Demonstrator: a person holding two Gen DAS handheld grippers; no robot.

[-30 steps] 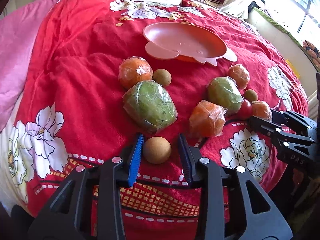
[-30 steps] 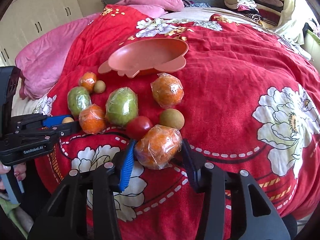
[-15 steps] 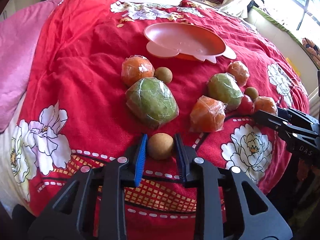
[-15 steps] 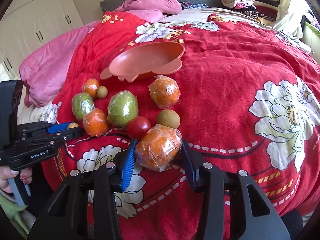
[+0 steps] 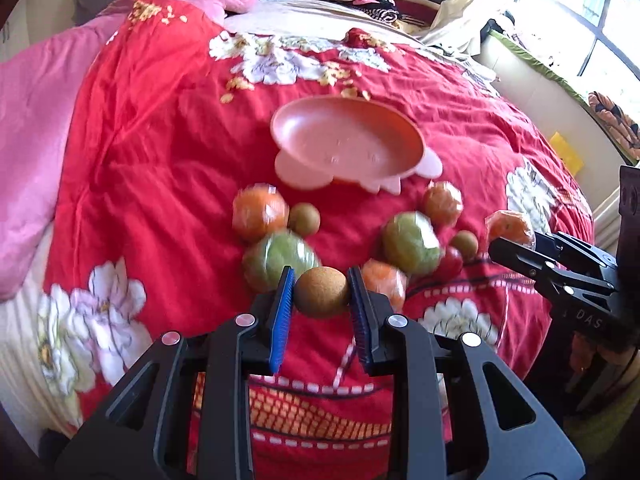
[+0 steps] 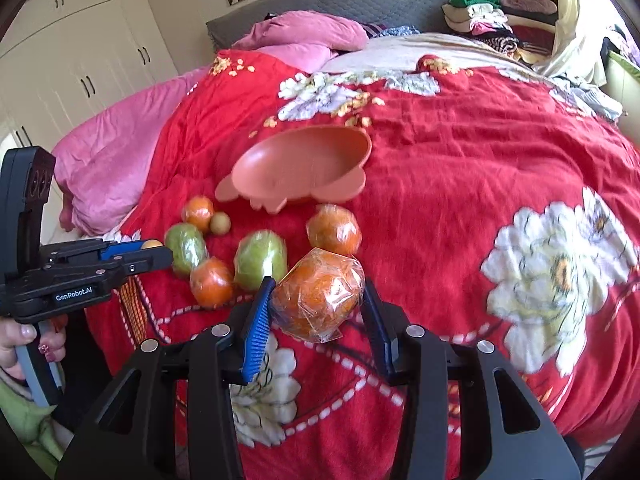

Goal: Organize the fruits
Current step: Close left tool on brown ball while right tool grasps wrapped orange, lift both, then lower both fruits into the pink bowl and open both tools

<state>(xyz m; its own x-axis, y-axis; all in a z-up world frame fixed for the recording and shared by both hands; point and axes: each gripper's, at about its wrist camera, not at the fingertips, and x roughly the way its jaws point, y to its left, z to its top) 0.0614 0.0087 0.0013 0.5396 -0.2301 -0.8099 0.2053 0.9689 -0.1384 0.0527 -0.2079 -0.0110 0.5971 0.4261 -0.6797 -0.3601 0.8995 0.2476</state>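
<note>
My left hand-held gripper (image 5: 321, 294) is pinching a small round brown fruit (image 5: 321, 292) between its blue pads, with the fruit sitting right at the fingertips above the red floral bedspread (image 5: 160, 160). My right hand-held gripper (image 6: 319, 300) is clamped on a plastic-wrapped orange (image 6: 319, 298), the wrap crinkled against both pads.

Ahead of both tools I see the pink bowl (image 5: 348, 144) resting on the bedspread, with nothing in it. The rest of the fruit lies in a loose cluster between the bowl and my grippers. From the left wrist camera I see a wrapped orange (image 5: 260, 212) touching a small brown fruit (image 5: 304, 219), and just below them a wrapped green fruit (image 5: 280, 258) partly behind my left pad. To the right lie another wrapped green fruit (image 5: 410, 244), a wrapped orange (image 5: 442, 203) beside the bowl's edge, a further small brown fruit (image 5: 465, 243), a red fruit (image 5: 450, 262) that may be a tomato, though the blur makes that hard to confirm, and an orange (image 5: 384, 282) half hidden behind my right pad.

In the right wrist view a hand (image 6: 24, 340) grips the handle of the left tool at the frame's left edge. Pink bedding (image 6: 112, 160) lies along the far left of the bed, and folded clothes (image 6: 492, 12) are stacked near the headboard.
</note>
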